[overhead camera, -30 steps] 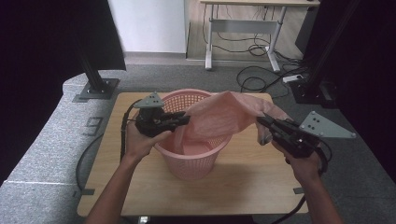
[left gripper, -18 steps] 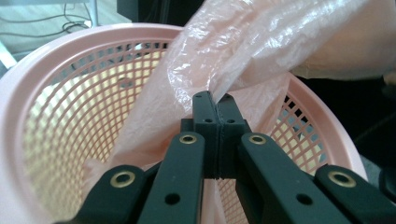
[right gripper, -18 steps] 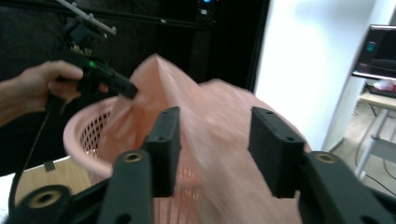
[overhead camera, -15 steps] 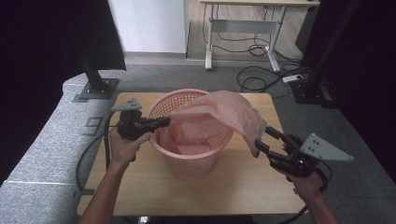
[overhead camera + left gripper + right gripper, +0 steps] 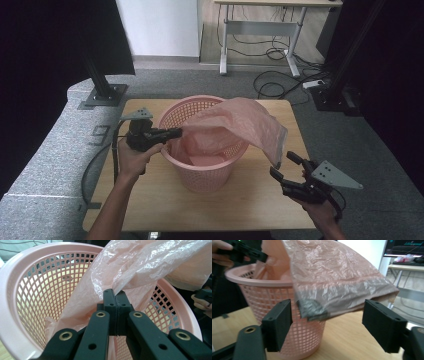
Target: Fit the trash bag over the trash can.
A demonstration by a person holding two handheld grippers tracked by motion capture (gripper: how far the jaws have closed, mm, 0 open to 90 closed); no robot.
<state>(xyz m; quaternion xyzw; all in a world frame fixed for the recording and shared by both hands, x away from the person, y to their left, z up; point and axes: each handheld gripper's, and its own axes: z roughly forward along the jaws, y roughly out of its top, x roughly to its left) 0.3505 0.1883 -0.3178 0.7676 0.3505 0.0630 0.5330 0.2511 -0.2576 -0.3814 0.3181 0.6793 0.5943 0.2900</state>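
A pink mesh basket [image 5: 200, 176] stands mid-table, and a pink plastic bag [image 5: 240, 122] lies partly inside it, draping over its right rim. My left gripper [image 5: 176, 132] is at the basket's left rim, shut on the bag's edge [image 5: 120, 282]; its pads [image 5: 110, 302] pinch the film. My right gripper [image 5: 289, 165] sits low at the table's right front, below the bag's hanging corner [image 5: 277, 155]. Its jaws have just been opening and stand wide apart. The bag's lower edge [image 5: 332, 307] hangs between the pads [image 5: 278, 320] without touching them.
The wooden table [image 5: 250, 200] has bare room in front of and right of the basket. Grey padding [image 5: 50, 160] runs along its left side. A black stand base [image 5: 102, 95] sits at the back left, and a desk frame with cables [image 5: 265, 50] is behind.
My right gripper has let go of the bag, opened, and dropped toward the table's right front. The bag's right side now hangs loose. My left gripper shifted left to the rim.
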